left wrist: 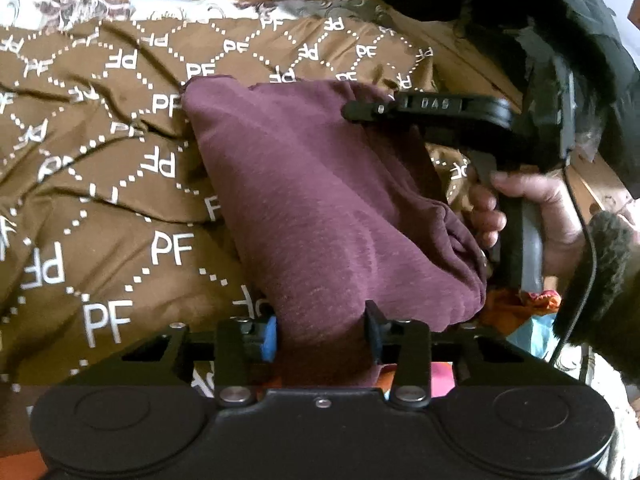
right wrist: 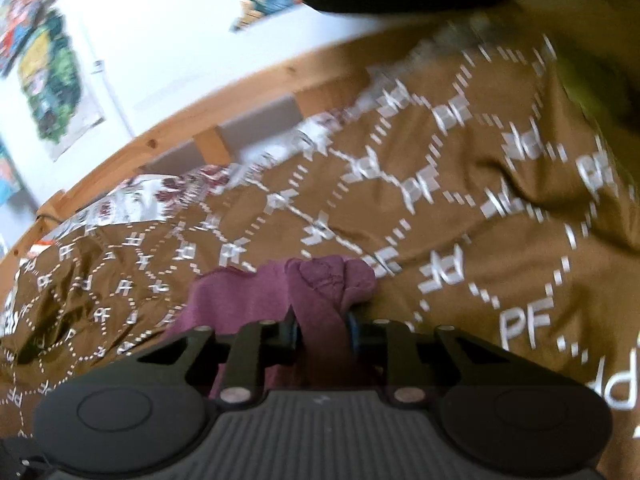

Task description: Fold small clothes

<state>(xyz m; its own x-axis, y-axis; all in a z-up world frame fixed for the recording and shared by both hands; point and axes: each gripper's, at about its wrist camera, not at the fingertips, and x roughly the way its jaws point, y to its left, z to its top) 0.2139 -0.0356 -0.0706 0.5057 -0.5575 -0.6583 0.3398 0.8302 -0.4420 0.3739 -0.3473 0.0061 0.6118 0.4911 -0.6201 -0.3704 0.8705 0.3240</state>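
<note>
- The maroon garment [left wrist: 320, 200] lies bunched in a thick fold on the brown bedspread [left wrist: 100, 208], which is printed with white "PF" letters and dotted diamonds.
- The left gripper [left wrist: 322, 330] is clamped on the near end of the garment: the cloth fills the gap between its blue-padded finger and its black one.
- The right gripper [left wrist: 360, 111], seen from the left wrist camera, reaches in from the right and sits at the far upper edge of the garment; the person's hand [left wrist: 516, 216] grips its handle just beside the cloth.
- In the right wrist view the right gripper [right wrist: 322, 326] has its fingers pressed against a gathered strip of the maroon garment [right wrist: 316, 300], which rises between them and ends in a crumpled knot just beyond the tips.
- So the garment is held at two ends, one gripper on each, with its middle resting on the bedspread [right wrist: 480, 220].
- The right wrist view is blurred; the letters on the cover smear and the far edge of the garment is hard to trace.
- A wooden bed frame [right wrist: 248, 96] runs behind the cover, with colourful posters [right wrist: 52, 80] on the white wall, their pictures too blurred to read.
- A dark coat or similar mass [left wrist: 540, 8] fills the upper right of the left wrist view; what it is cannot be told.
</note>
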